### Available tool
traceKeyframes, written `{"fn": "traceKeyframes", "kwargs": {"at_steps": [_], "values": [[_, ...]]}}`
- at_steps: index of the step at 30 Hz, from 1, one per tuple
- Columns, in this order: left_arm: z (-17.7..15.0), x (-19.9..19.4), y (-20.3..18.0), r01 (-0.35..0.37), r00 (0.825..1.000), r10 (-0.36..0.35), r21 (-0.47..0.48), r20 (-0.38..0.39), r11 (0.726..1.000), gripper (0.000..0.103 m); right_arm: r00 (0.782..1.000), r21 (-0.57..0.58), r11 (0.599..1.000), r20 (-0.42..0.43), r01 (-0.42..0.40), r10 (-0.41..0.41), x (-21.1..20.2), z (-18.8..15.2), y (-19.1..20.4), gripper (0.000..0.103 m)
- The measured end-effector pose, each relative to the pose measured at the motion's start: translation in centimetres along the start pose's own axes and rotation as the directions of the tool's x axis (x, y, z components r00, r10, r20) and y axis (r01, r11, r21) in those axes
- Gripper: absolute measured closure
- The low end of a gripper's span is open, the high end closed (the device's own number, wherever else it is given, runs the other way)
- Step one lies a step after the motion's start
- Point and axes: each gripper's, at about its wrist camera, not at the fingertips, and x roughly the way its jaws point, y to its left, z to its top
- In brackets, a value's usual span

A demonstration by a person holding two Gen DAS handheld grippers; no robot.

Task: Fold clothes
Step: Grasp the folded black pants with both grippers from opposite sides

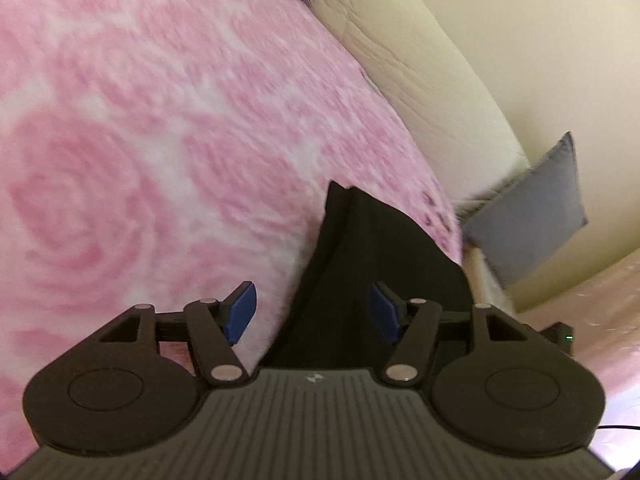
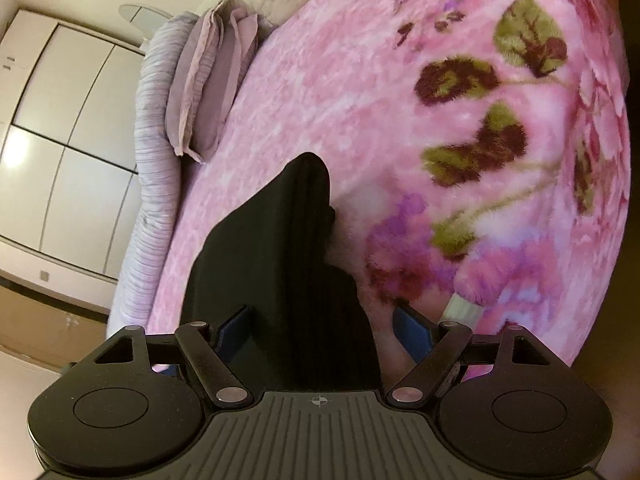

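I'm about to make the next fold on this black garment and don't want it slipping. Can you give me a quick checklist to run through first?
1. Left gripper open: ok, blue pads apart.
2. Right gripper open: ok, pads apart.
3. Black garment between left fingers: ok, but not clamped.
4. Black garment between right fingers, seen in the right wrist view: ok, not clamped.
5. Garment lying flat on the pink blanket: not ok, it rises in bunched folds.
6. Pillows away from the garment: ok.
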Motion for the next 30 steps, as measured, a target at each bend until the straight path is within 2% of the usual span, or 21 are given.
{"fn": "traceKeyframes", "kwargs": {"at_steps": [3, 5, 6, 9, 11, 17, 19, 22, 24, 27, 30], "values": [[-0.2, 1.4, 0.9, 0.083, 0.996, -0.085, -0.066, -0.038, 0.994, 0.045, 1.000, 0.002, 1.000, -0.013, -0.017, 0.017, 0.3, 0.1, 0.0, 0.022], [-0.4, 2.3, 0.9, 0.114, 0.991, -0.119, -0.089, -0.059, 0.990, 0.045, 0.999, 0.004, 1.000, -0.022, -0.028, 0.028, 0.5, 0.1, -0.1, 0.030], [-0.4, 2.7, 0.9, 0.119, 0.990, -0.126, -0.094, -0.065, 0.988, 0.045, 0.999, 0.005, 0.999, -0.026, -0.033, 0.033, 0.6, 0.1, -0.1, 0.041], [-0.7, 4.0, 0.4, 0.127, 0.987, -0.135, -0.089, -0.092, 0.988, 0.046, 0.998, 0.008, 0.999, -0.039, -0.050, 0.050, 0.9, 0.2, -0.1, 0.041], [-0.9, 4.9, -0.4, 0.136, 0.983, -0.142, -0.063, -0.113, 0.989, 0.050, 0.997, 0.010, 0.998, -0.048, -0.061, 0.061, 1.1, 0.2, -0.1, 0.041], [-1.0, 5.7, -1.9, 0.102, 0.986, -0.102, -0.011, -0.130, 0.995, 0.058, 0.995, -0.022, 0.998, -0.076, -0.062, 0.060, 1.8, 0.1, 0.7, 0.041], [-1.1, 5.7, -2.3, 0.090, 0.987, -0.089, 0.007, -0.130, 0.996, 0.061, 0.993, -0.032, 0.997, -0.095, -0.076, 0.073, 2.6, 0.1, 1.0, 0.046], [-1.4, 6.0, -2.8, 0.081, 0.988, -0.075, 0.034, -0.135, 0.996, 0.061, 0.987, 0.012, 0.993, -0.107, -0.121, 0.121, 4.2, -0.4, 0.5, 0.051], [-1.3, 6.8, -2.8, 0.080, 0.988, -0.074, 0.038, -0.137, 0.996, 0.062, 0.981, 0.047, 0.985, -0.093, -0.165, 0.169, 4.9, -0.8, -0.2, 0.065], [-1.2, 7.2, -2.1, 0.111, 0.986, -0.107, 0.023, -0.131, 0.994, 0.068, 0.970, 0.098, 0.970, -0.082, -0.221, 0.230, 5.4, -0.9, -1.3, 0.076], [-1.3, 6.9, -1.8, 0.144, 0.983, -0.142, 0.011, -0.114, 0.990, 0.077, 0.964, 0.103, 0.964, -0.082, -0.244, 0.252, 5.3, -0.8, -1.5, 0.079]]}}
